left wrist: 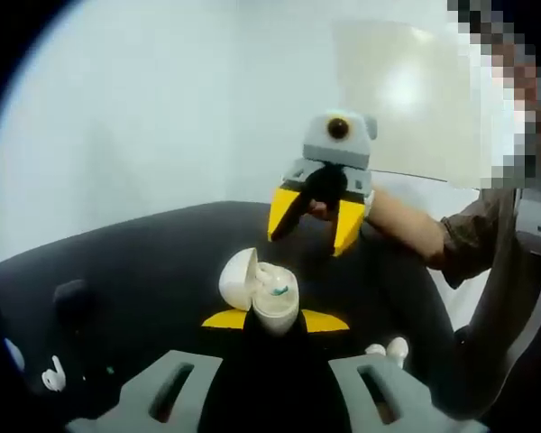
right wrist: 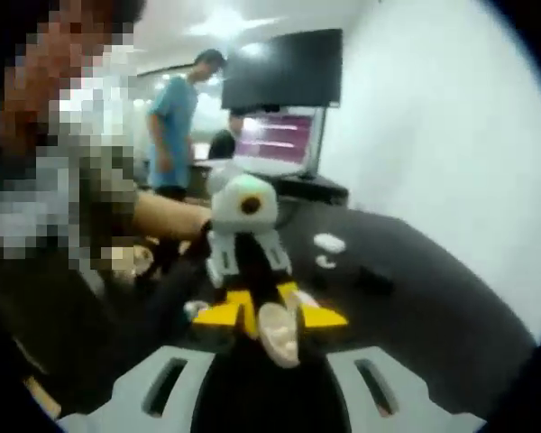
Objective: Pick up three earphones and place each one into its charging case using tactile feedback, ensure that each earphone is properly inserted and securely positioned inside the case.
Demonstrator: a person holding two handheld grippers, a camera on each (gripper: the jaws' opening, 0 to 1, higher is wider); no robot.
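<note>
- In the left gripper view, my left gripper (left wrist: pixel 275 320) stands nearest, its yellow-tipped jaws closed on a white charging case (left wrist: pixel 272 302) whose lid (left wrist: pixel 237 278) is swung open to the left; a small green mark shows inside the case.
- Just right of my jaws, on the black table (left wrist: pixel 144 262), lies a white earphone (left wrist: pixel 389 348); a second white earphone (left wrist: pixel 52 374) lies at the far lower left, near a dark blocky item (left wrist: pixel 72 302) I cannot identify.
- Farther back, my right gripper (left wrist: pixel 318 219) hangs above the table with its yellow jaws spread apart and nothing between them; a hand and a sleeved forearm (left wrist: pixel 415 230) hold it from the right.
- In the right gripper view, the same charging case (right wrist: pixel 279 332) appears just ahead, pinched between the left gripper's (right wrist: pixel 272 317) yellow tips.
- Beyond it on the table (right wrist: pixel 433 307), a white case-like object (right wrist: pixel 328 242) and a small white piece (right wrist: pixel 325 262) lie close together.
- Farthest off: a lit laptop (right wrist: pixel 278 142), a dark monitor (right wrist: pixel 282 70), and a person in a blue shirt (right wrist: pixel 174 122).
</note>
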